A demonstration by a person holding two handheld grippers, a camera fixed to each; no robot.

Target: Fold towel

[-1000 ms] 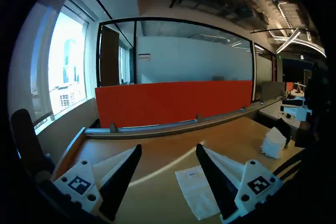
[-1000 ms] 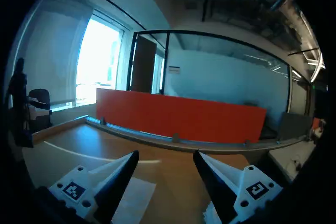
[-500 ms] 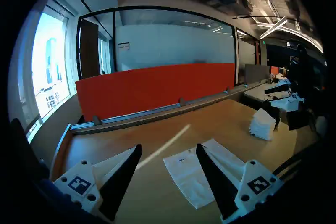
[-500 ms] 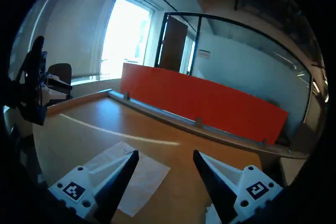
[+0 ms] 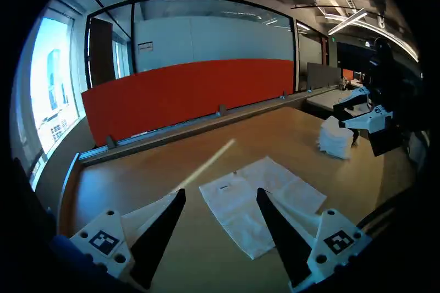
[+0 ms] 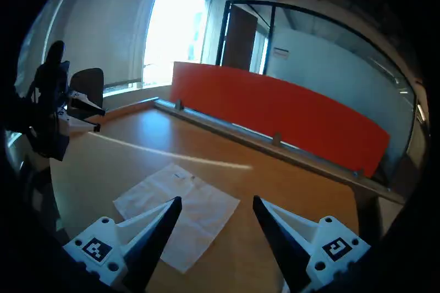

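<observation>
The left gripper [image 5: 220,190] has its fingers spread wide. The towel [image 5: 234,210] lies open and flat on the desk [image 5: 126,183] just ahead of it, running under its right finger. The right gripper [image 6: 216,198] is likewise spread wide, with the towel ahead and toward its left finger.

The left gripper view has a stack [image 5: 335,139] of folded white cloths far off to the right on the desk, the right gripper just beside it. The right gripper view has a bright window [image 6: 176,34] and a chair [image 6: 88,81] far left, near the left gripper. An orange partition [image 5: 187,92] runs along the desk's far edge.
</observation>
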